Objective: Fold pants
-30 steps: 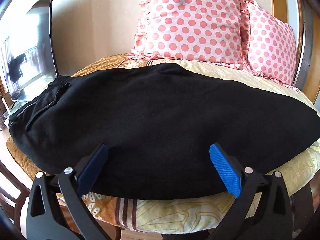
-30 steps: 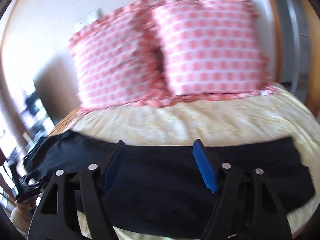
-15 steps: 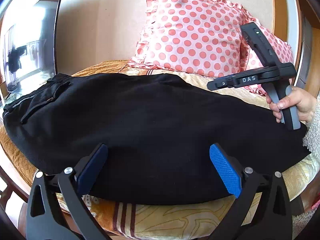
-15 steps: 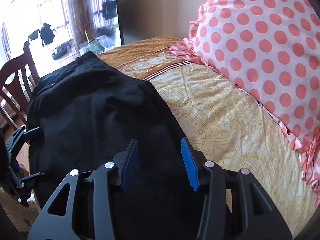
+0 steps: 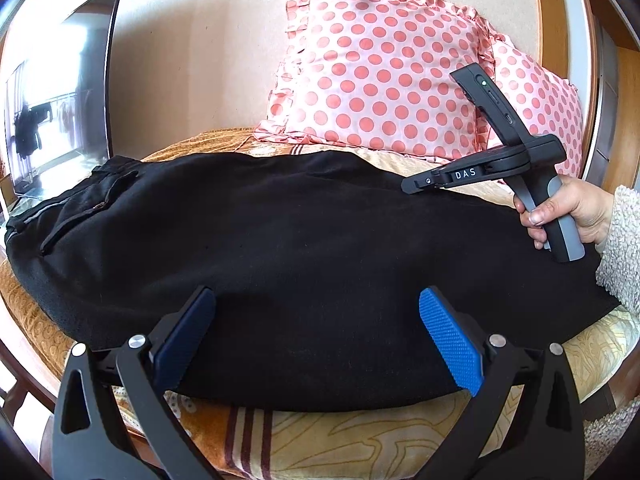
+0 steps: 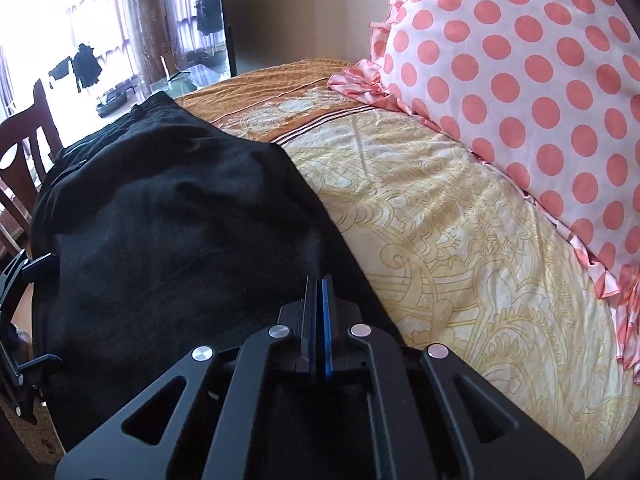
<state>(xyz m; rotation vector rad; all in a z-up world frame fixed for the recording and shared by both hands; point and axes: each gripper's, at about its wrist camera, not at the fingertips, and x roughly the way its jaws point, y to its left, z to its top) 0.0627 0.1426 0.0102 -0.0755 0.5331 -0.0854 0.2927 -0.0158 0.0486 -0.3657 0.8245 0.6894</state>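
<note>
Black pants (image 5: 288,248) are lying lengthwise along the bed's (image 5: 360,440) near edge. The right gripper (image 6: 319,312) is pinching fabric at their leg end; the left gripper (image 5: 316,344) is hovering wide apart over the near edge. Polka-dot pillows (image 5: 380,76) are leaning behind.

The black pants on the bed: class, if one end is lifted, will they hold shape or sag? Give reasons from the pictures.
The black pants will probably sag: they follow the bed's curve and wrinkle softly near the waistband. The thick, matte knit looks unlikely to slip between the right gripper's closed jaws. Lifted at one end only, the rest would likely drag; the left gripper is open.
</note>
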